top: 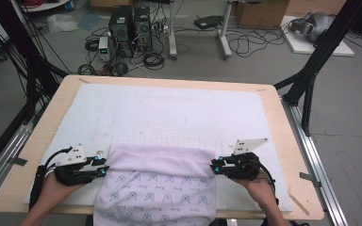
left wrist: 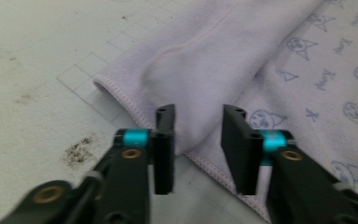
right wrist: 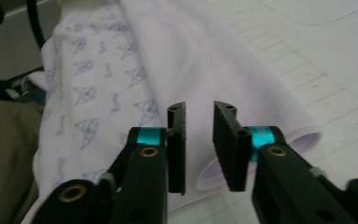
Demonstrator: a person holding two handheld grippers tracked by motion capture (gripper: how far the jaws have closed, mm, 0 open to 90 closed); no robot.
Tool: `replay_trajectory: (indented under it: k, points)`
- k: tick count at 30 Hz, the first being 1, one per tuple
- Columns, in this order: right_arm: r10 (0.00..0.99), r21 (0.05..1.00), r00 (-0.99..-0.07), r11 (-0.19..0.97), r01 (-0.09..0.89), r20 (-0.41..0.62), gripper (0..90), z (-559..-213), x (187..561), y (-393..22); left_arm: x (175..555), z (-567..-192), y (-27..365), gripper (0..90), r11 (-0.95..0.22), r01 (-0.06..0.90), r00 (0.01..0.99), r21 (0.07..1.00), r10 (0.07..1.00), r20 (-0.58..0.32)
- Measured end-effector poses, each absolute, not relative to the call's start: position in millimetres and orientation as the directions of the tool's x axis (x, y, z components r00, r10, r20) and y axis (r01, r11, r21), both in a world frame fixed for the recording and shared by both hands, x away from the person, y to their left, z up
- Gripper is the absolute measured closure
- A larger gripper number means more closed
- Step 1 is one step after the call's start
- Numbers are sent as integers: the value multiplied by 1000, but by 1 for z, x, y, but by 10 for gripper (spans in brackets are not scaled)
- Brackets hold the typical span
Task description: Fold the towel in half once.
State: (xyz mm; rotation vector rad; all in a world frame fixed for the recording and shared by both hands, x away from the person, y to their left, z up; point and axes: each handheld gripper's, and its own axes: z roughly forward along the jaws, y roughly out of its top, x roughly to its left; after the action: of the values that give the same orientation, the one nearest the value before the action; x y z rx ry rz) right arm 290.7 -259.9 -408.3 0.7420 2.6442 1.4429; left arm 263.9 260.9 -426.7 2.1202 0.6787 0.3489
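Both tongs, left and right, sit open at the towel's folded edge, so I'd guess next is regripping for another fold.

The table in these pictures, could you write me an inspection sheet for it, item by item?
Surface: light wooden table under a white padded mat with faint grid lines; dark specks on the mat in the left gripper view.
Job's things: pale lilac towel with a blue cartoon print, its far edge folded over toward the person, its near end hanging off the table.
Clutter: nothing seen on the mat.
Grippers: left gripper open at the fold's left end, cloth between the jaws but not pinched; right gripper open at the fold's right end.
Cables: a black cable trails from the left gripper.
Surroundings: two black computer towers, cardboard boxes, loose floor wiring.
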Motion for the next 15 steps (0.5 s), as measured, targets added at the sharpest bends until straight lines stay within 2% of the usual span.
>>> replay_trajectory:
  k: [1,4,5,8,9,11,12,13,14,15]
  points:
    - [426,802,-885,453,389,189,694,-408,291,-260,266,-426,259,598,-483,346,809,805,587,4]
    - [436,797,-878,451,401,195,634,-406,301,-254,276,-422,253,491,-468,352,798,811,603,1]
    - [432,780,-883,481,399,185,592,-409,306,-245,280,-421,251,485,-467,352,798,811,603,1]
    - [417,768,-888,499,402,194,575,-415,310,-237,292,-424,245,489,-470,370,801,801,599,-19]
    - [408,759,-890,509,406,203,570,-417,312,-234,295,-426,242,505,-475,375,804,796,594,-24]
    - [405,733,-890,538,416,208,559,-426,316,-227,301,-431,238,603,-497,385,814,778,580,-33]
    - [405,733,-890,538,416,208,559,-426,316,-227,304,-433,236,603,-513,387,819,766,573,-30]
    - [405,726,-892,550,413,200,560,-428,317,-225,305,-436,234,651,-519,391,821,760,571,-33]
    - [408,713,-891,564,416,197,611,-434,317,-223,306,-438,234,782,-527,388,827,756,562,-33]
    - [408,713,-891,564,416,197,611,-434,317,-223,305,-440,233,825,-524,385,828,760,560,-33]
